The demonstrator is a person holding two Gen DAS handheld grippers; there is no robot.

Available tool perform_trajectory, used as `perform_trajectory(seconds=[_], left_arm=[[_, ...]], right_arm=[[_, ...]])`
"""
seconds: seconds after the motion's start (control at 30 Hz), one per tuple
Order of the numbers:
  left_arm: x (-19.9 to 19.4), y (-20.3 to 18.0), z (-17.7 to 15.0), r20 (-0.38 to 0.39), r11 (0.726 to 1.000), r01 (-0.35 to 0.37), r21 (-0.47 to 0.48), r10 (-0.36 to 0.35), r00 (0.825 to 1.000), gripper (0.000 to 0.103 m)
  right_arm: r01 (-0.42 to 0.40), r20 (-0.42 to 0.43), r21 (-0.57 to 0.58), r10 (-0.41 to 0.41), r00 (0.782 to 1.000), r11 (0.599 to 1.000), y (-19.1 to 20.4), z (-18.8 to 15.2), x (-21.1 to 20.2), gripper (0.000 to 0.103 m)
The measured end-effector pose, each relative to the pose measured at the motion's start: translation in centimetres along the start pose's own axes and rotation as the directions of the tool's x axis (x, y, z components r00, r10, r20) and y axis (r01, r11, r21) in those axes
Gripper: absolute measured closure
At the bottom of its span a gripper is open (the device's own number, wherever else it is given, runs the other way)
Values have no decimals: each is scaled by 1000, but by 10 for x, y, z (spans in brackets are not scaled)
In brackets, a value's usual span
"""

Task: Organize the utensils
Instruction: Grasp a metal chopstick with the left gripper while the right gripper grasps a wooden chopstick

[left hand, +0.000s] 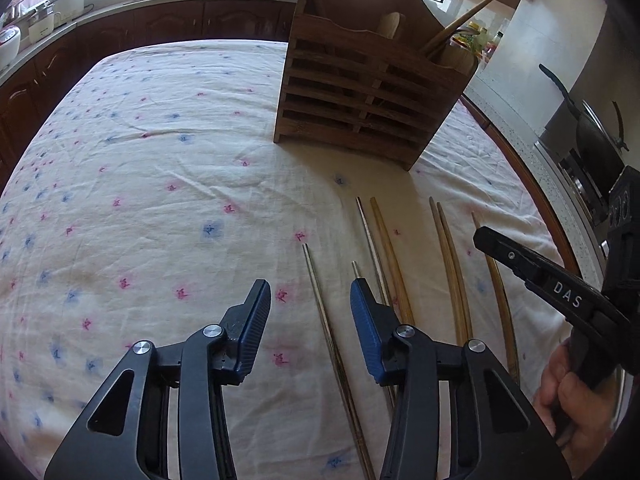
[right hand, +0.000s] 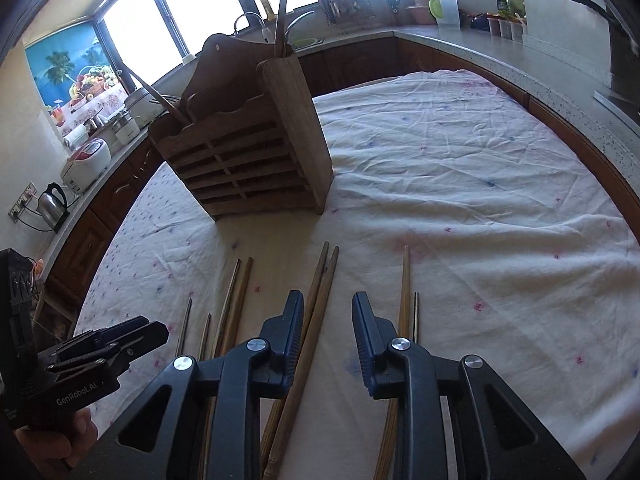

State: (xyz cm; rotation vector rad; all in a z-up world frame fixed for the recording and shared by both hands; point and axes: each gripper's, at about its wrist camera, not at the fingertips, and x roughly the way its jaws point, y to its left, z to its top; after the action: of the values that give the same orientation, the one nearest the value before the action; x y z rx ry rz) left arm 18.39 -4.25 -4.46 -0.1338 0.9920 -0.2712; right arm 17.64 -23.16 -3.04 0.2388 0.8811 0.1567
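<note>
Chopsticks (left hand: pixel 384 248) laid in a loose row on cloth (left hand: pixel 160 160) before wooden holder (left hand: pixel 360 92), presumably staged for sorting. Left gripper (left hand: pixel 311 300) parted astride one metal chopstick (left hand: pixel 320 300), pinching nothing (pads clear). Right gripper (right hand: pixel 328 312) likewise parted, empty, above a wooden pair (right hand: pixel 320 280).

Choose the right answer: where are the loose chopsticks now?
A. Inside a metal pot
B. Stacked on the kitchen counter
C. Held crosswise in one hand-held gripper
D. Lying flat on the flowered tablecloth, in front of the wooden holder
D: the loose chopsticks lie flat on the tablecloth, on the near side of the wooden holder.
</note>
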Motion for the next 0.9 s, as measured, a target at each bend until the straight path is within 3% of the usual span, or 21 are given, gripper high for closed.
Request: perform_trajectory(seconds=[0.23,0.43,0.57,0.63,0.7,0.9], left_arm=[[16,-4,6,-19,999,-19,31,20,1000,70],[24,-16,8,3,990,-81,112,81,997,75],[26,-25,5,31,978,-124,168,121,992,88],[27,-23,6,35,979,-122,165,117,992,96],[27,-19,8,31,983,-104,148,101,994,96],[13,-4,9,35,997,-24,72,22,999,100]], right_arm=[[28,-64,-8,-29,998,1000,-4,8,32,84],[82,-78,-96,-90,993,992,12,16,44,84],[115,-76,-152,-128,989,982,21,20,51,84],[125,-71,-166,-138,988,978,23,19,51,84],[123,-71,-160,-136,988,979,22,19,50,94],[46,-62,-70,-50,997,996,10,19,37,98]])
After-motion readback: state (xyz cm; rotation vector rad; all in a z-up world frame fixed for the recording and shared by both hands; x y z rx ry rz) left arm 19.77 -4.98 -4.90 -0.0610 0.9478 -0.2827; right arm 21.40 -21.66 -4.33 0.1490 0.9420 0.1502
